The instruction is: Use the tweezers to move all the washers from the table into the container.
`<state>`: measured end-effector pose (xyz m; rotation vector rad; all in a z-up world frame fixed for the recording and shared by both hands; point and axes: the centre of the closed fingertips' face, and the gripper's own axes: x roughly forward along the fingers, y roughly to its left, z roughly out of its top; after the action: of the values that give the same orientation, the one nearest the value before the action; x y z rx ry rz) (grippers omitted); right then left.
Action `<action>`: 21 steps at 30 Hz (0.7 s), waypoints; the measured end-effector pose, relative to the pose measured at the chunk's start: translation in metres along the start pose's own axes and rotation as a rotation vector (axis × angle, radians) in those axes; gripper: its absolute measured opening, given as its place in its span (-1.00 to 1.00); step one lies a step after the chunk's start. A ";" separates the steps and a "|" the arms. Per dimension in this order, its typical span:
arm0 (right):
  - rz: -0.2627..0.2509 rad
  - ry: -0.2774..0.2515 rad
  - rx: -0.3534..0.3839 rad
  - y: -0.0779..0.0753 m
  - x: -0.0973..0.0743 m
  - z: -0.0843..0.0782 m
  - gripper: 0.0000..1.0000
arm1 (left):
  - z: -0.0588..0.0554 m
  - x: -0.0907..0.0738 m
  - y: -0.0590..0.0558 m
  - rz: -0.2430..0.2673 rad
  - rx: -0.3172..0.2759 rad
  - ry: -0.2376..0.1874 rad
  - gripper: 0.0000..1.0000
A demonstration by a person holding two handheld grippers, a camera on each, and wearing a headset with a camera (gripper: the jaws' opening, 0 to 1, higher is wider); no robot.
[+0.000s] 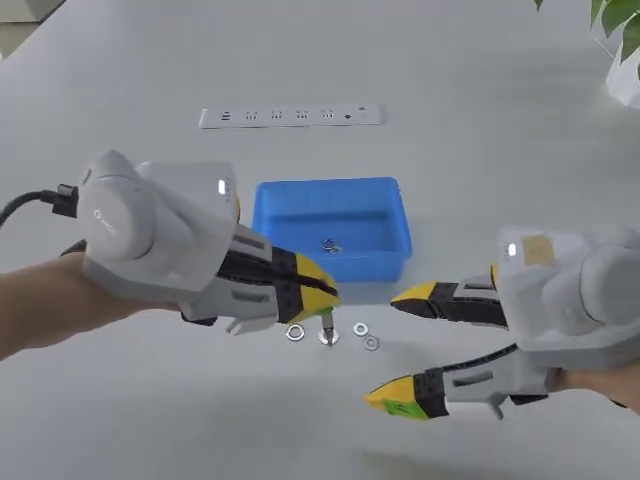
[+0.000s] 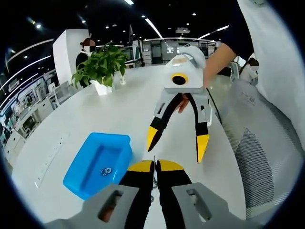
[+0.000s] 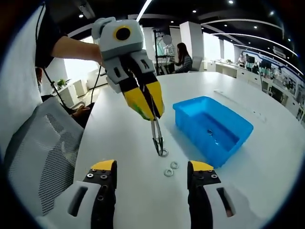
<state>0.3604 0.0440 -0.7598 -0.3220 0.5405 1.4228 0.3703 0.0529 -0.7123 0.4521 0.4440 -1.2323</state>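
**Gripping Stage: Slip Hazards**

Several washers [image 1: 360, 329] lie loose in a short row on the bench [image 1: 150, 420], just in front of the blue container [image 1: 370, 268]. At least one more lies inside it. The tweezers [image 3: 156, 131] point down with their tips at a middle washer of the row. The pictures do not show whether the tips have closed on it.

The left gripper [image 1: 325, 290] is clamped narrow on the upper end of the tweezers. The right gripper [image 1: 398, 348] hovers near the row, jaws spread wide, holding nothing.

Likely faults:
- A thin, flat washer slips free if it is lifted before the tips pinch it.
- Sideways scraping scatters the neighbouring washers.
- The tweezers, held only at the top, may swivel in the jaws.
- Low clearance over the container's near wall knocks the washer off.
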 end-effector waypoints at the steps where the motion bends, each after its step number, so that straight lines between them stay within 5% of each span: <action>1: 0.009 -0.004 0.002 0.000 0.003 0.002 0.18 | 0.000 0.000 -0.001 -0.004 0.006 0.002 -0.88; 10: 0.051 0.009 -0.048 -0.002 0.030 0.016 0.09 | -0.003 -0.002 0.003 0.006 -0.008 0.016 -0.88; 16: 0.078 0.056 -0.129 -0.006 0.040 0.013 -0.40 | -0.001 0.002 0.003 0.010 -0.011 0.009 -0.87; 21: 0.100 0.081 -0.138 -0.009 0.041 0.009 -0.52 | 0.001 0.005 0.002 0.005 -0.002 0.008 -0.87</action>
<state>0.3734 0.0820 -0.7753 -0.4694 0.5313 1.5528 0.3737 0.0485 -0.7140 0.4562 0.4506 -1.2258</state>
